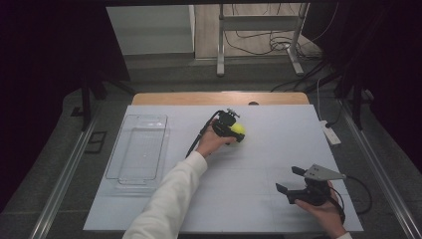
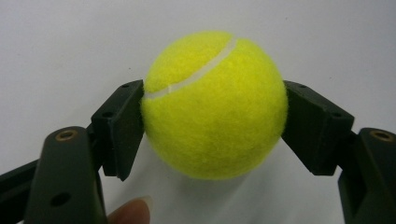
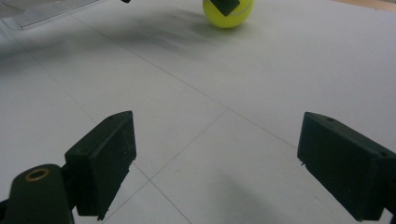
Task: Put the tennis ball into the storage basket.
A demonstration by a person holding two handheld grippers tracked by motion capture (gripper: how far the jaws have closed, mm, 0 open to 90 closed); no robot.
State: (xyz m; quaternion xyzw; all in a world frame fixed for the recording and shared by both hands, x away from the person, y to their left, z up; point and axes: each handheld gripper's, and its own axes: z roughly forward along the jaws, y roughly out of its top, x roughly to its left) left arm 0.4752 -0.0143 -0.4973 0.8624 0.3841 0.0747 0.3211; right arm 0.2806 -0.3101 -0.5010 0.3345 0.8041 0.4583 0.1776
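Observation:
A yellow tennis ball rests on the white table sheet, and both black pads of my left gripper press on its sides. From above, that left gripper sits near the middle back of the sheet, shut on the ball, with a hand in a white sleeve behind it. Near the front right corner my right gripper is held open, its jaws wide apart with nothing between them. The right gripper view looks past its open jaws to the ball far off, a black pad on it.
A clear plastic tray lies on the left side of the white sheet. A small white device sits at the right edge. Cables trail from both grippers. A metal stand and cables are on the floor beyond the table.

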